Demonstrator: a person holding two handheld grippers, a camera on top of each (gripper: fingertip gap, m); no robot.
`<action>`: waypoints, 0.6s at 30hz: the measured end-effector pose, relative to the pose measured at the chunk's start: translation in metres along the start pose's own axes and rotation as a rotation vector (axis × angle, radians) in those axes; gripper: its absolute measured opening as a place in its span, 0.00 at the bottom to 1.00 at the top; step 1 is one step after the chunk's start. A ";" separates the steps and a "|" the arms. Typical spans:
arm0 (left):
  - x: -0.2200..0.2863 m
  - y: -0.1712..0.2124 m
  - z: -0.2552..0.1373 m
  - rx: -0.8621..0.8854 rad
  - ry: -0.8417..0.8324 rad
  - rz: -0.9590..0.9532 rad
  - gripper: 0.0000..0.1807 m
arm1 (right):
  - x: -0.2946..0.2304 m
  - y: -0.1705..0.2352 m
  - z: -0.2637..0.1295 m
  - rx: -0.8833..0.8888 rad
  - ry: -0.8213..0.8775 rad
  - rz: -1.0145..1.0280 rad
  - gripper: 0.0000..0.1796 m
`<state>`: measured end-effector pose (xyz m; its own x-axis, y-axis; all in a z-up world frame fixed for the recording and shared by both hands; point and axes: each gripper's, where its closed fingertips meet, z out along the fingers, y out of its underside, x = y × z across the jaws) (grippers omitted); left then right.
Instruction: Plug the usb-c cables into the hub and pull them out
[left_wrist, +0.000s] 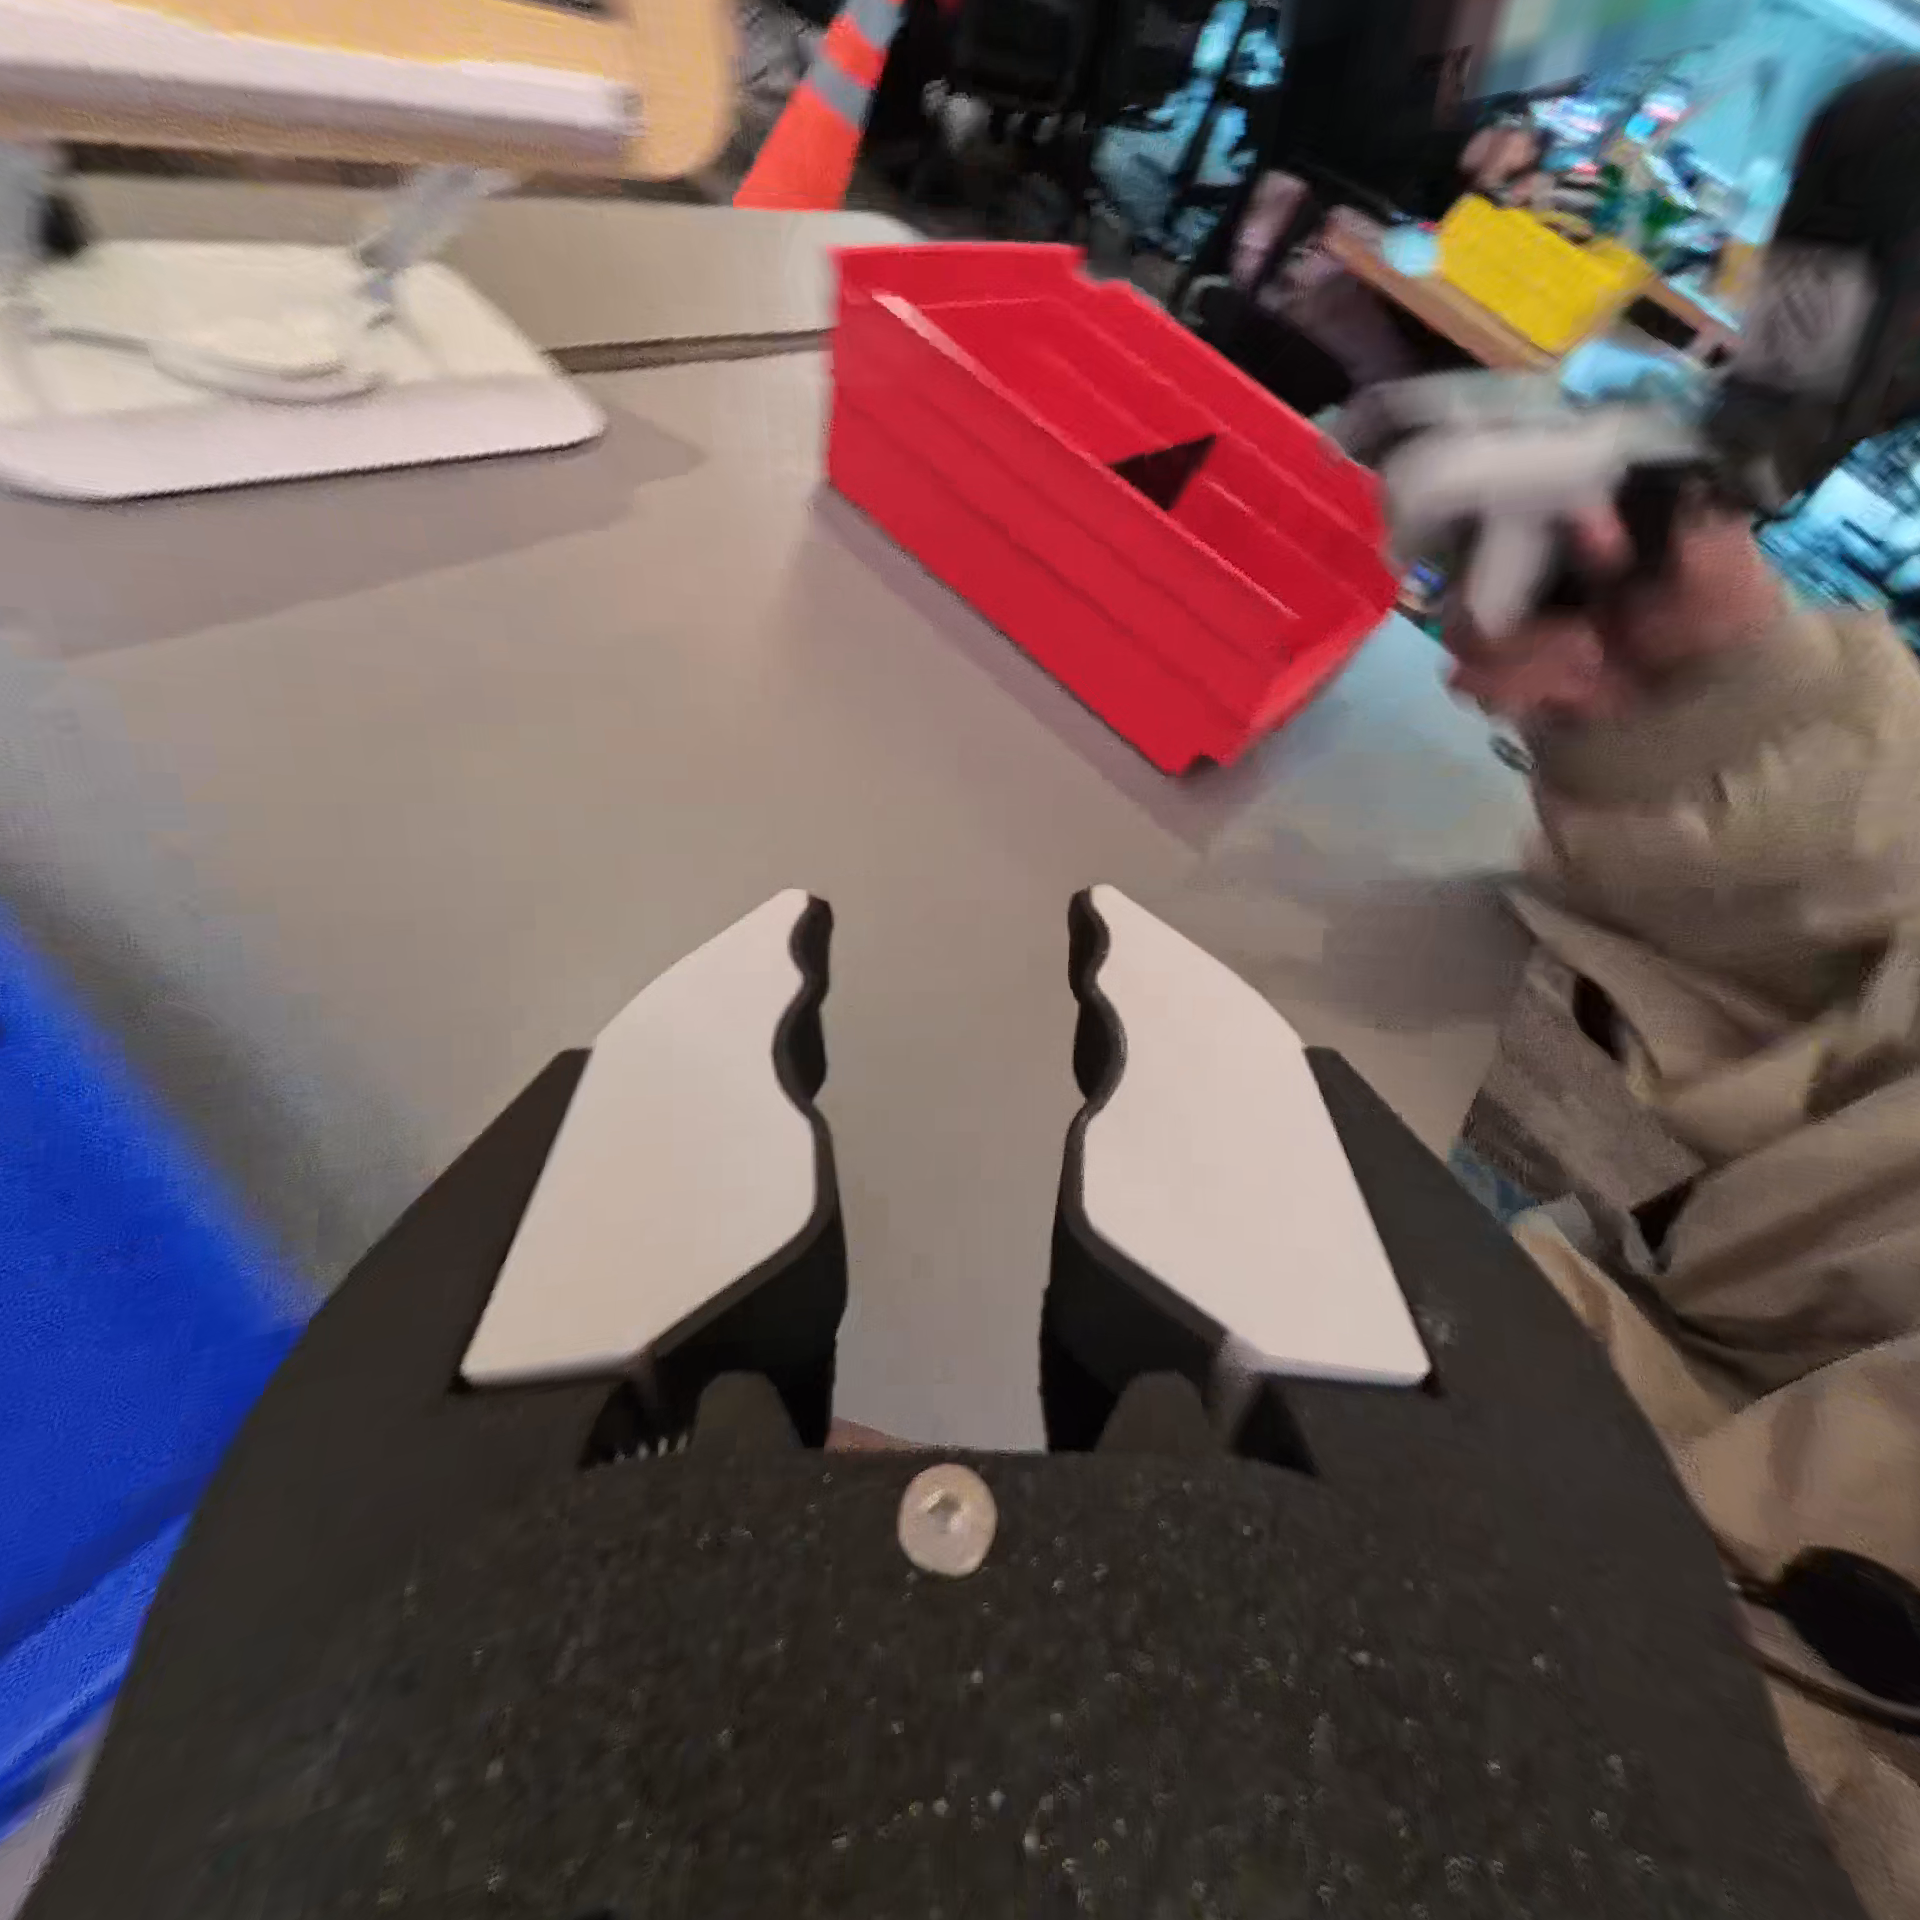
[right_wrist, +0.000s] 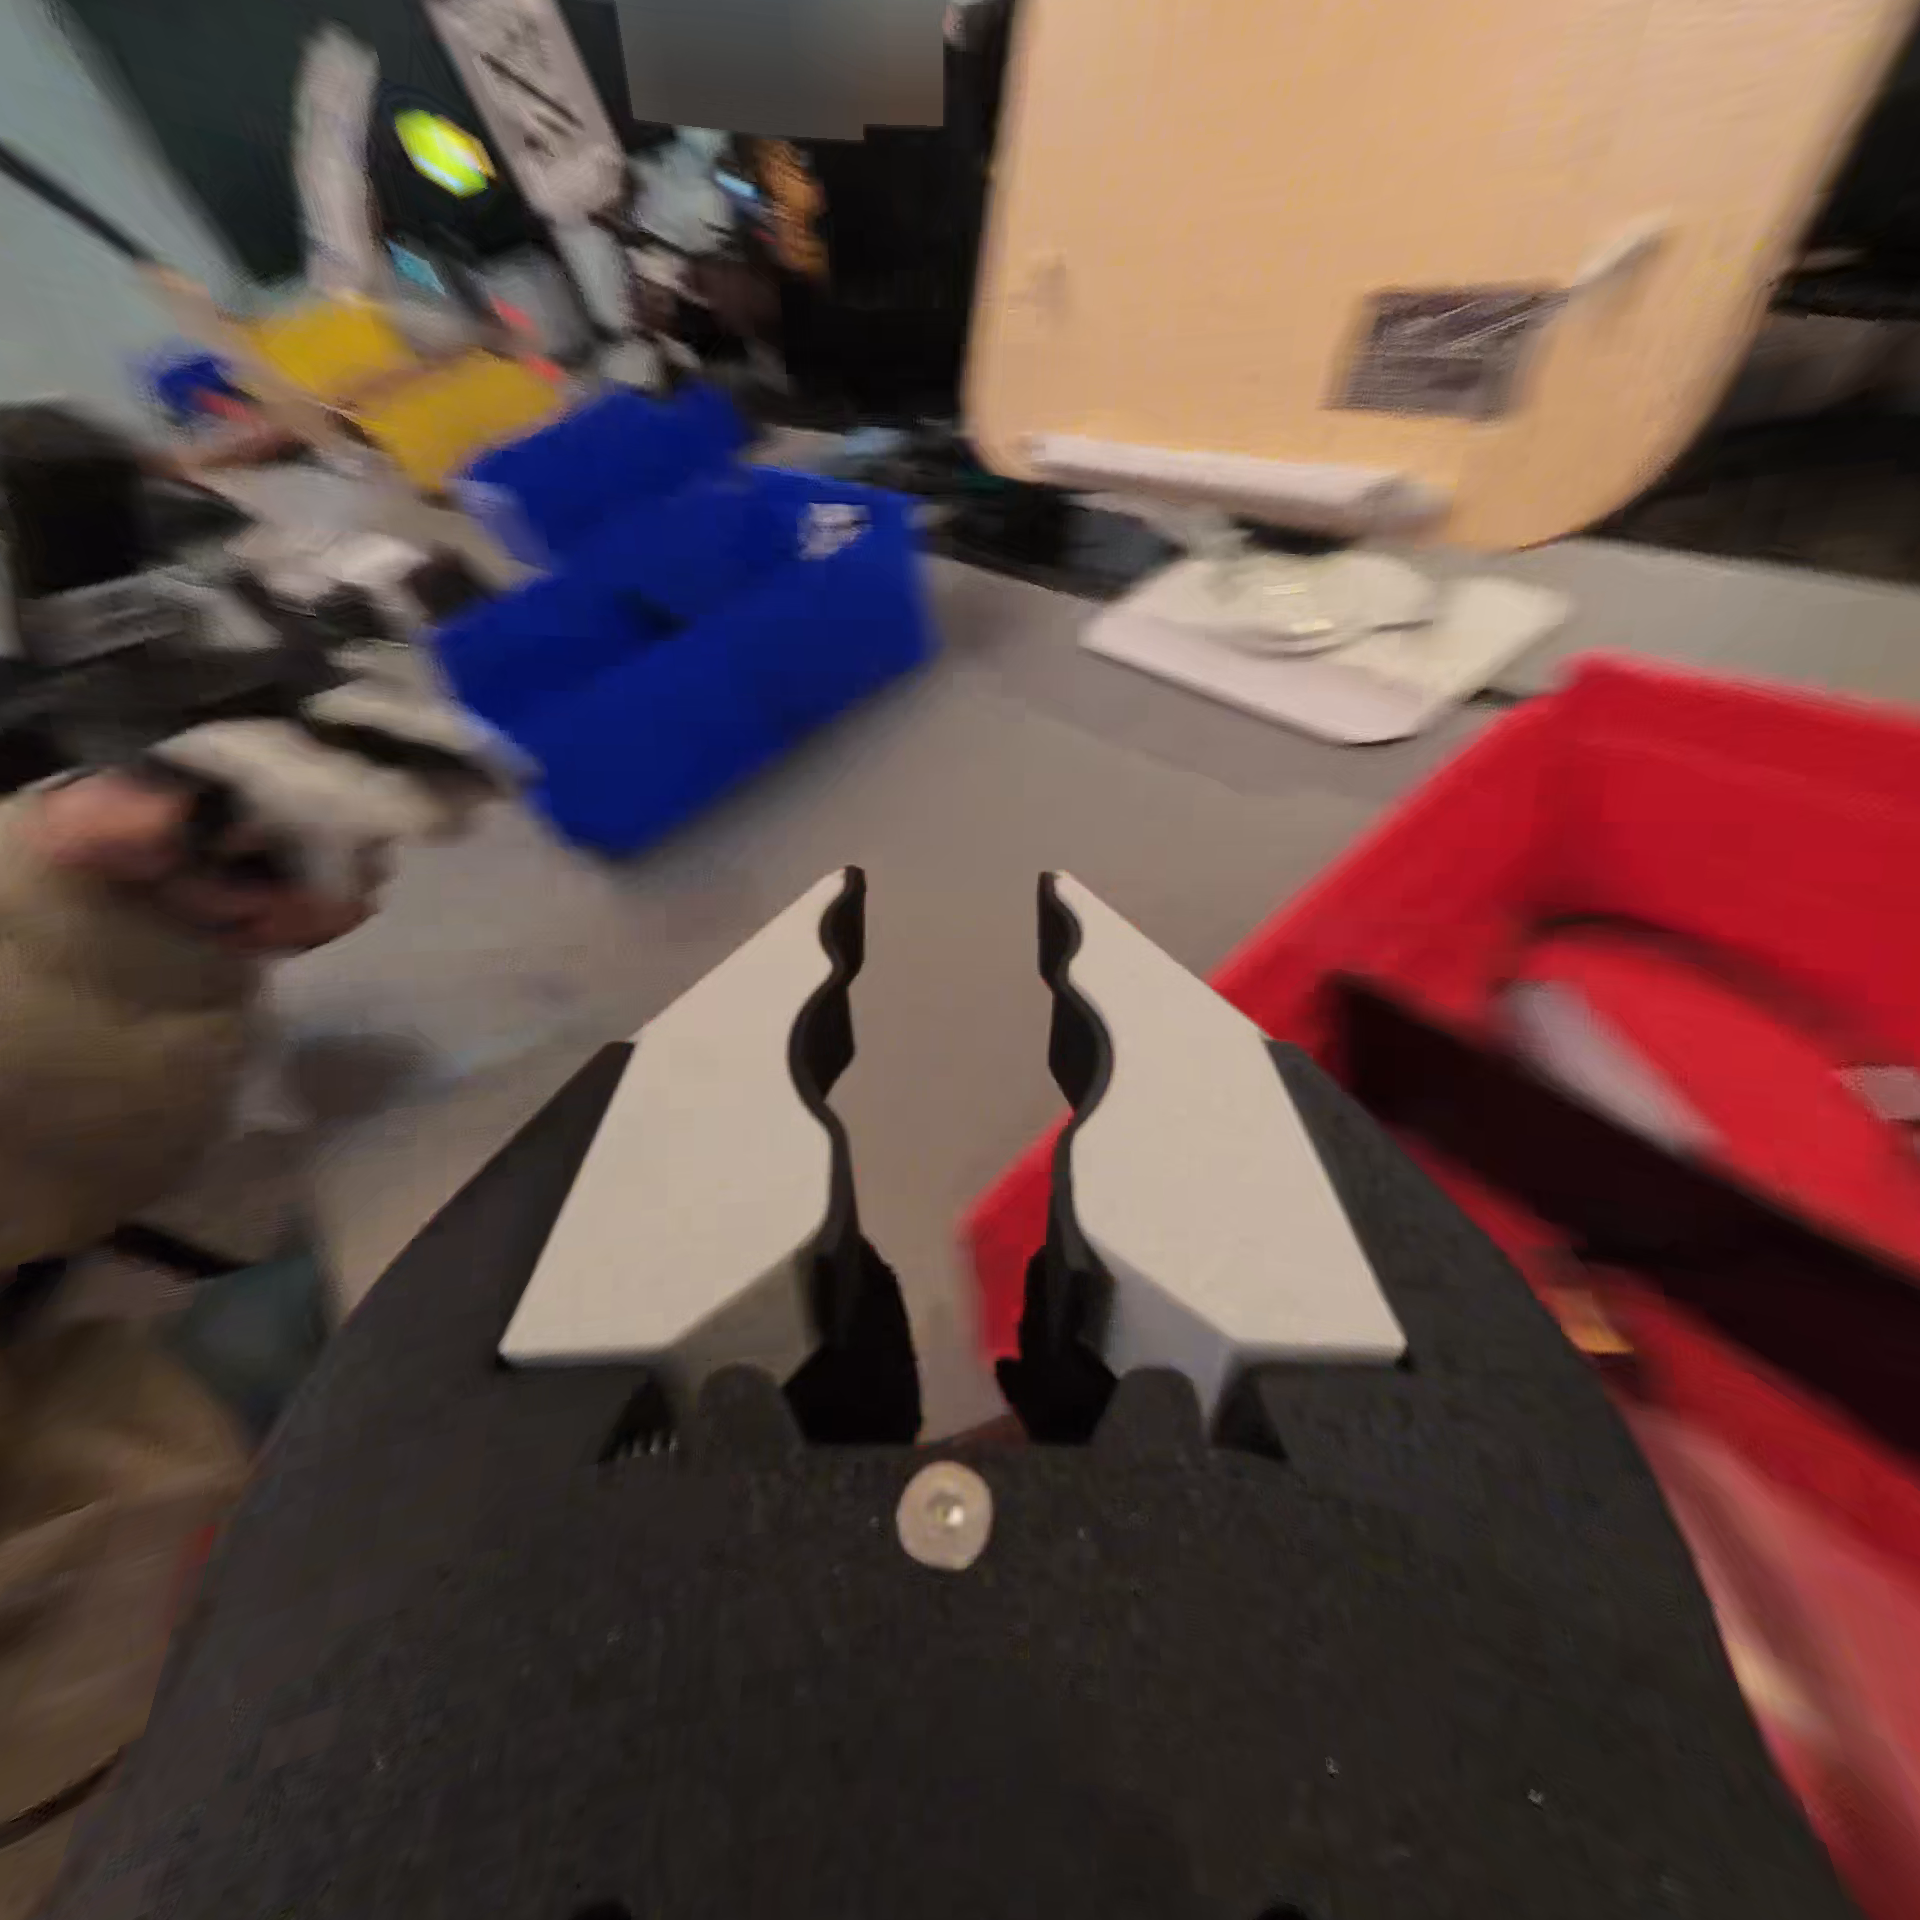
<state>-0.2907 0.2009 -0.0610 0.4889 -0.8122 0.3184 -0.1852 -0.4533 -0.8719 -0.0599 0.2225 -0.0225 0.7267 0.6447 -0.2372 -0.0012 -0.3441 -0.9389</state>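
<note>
Grey tabletop (left_wrist: 520, 727) carries a red bin (left_wrist: 1091, 499) and blue bin (right_wrist: 675, 634), while the left gripper (left_wrist: 951, 914) and right gripper (right_wrist: 951, 894) hover parted and empty, probably between grasps; cables and hub are not clearly visible.

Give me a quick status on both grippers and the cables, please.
Left gripper open, empty, over bare grey table. Right gripper open, empty, beside red bin. Cables and hub not identifiable; views blurred. Nothing between the jaws.
</note>
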 end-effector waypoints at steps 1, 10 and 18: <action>-0.024 -0.009 -0.013 -0.019 -0.047 -0.058 0.24 | -0.028 0.022 0.003 0.000 -0.059 0.034 0.18; -0.286 -0.072 -0.064 -0.080 -0.505 -0.678 0.28 | -0.143 0.132 0.033 -0.140 -0.263 -0.139 0.20; -0.373 -0.041 -0.030 -0.083 -0.532 -1.022 0.20 | -0.141 0.154 0.032 -0.215 -0.293 -0.128 0.20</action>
<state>-0.4904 0.5114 -0.1324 0.7365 0.1967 0.6472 0.4586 -0.8485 -0.2641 -0.1850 0.1006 -0.1414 0.4849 0.8485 -0.2121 0.2428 -0.3636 -0.8994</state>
